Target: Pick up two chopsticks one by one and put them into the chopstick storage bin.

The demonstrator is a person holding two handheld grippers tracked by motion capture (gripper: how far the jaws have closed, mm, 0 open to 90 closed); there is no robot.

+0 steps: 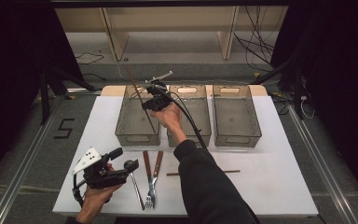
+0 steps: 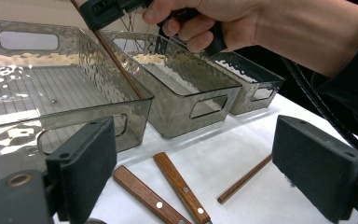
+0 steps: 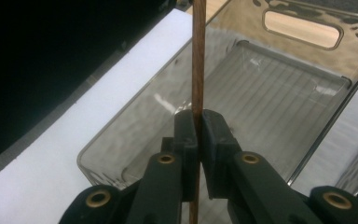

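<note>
My right gripper point(image 1: 150, 103) hangs over the left clear bin point(image 1: 130, 119), shut on a thin brown chopstick point(image 1: 137, 91). The stick point(image 3: 198, 56) runs between the closed pads of my right gripper point(image 3: 197, 126), over the bin's ribbed floor point(image 3: 270, 98). In the left gripper view the chopstick point(image 2: 116, 60) is tilted, its lower end inside that bin point(image 2: 23, 93) by the right wall. My left gripper point(image 1: 123, 164) rests at the table's front left, open. Between its jaws, my left gripper point(image 2: 203, 172) holds nothing. A second chopstick point(image 1: 203, 172) lies on the white table.
A middle bin point(image 1: 200, 100) and a right bin point(image 1: 236, 114) stand beside the left one. Two wooden-handled pieces of cutlery point(image 1: 151, 175) and a metal spoon point(image 1: 134, 182) lie near the front edge. The loose chopstick point(image 2: 244, 179) lies right of the handles point(image 2: 182, 186).
</note>
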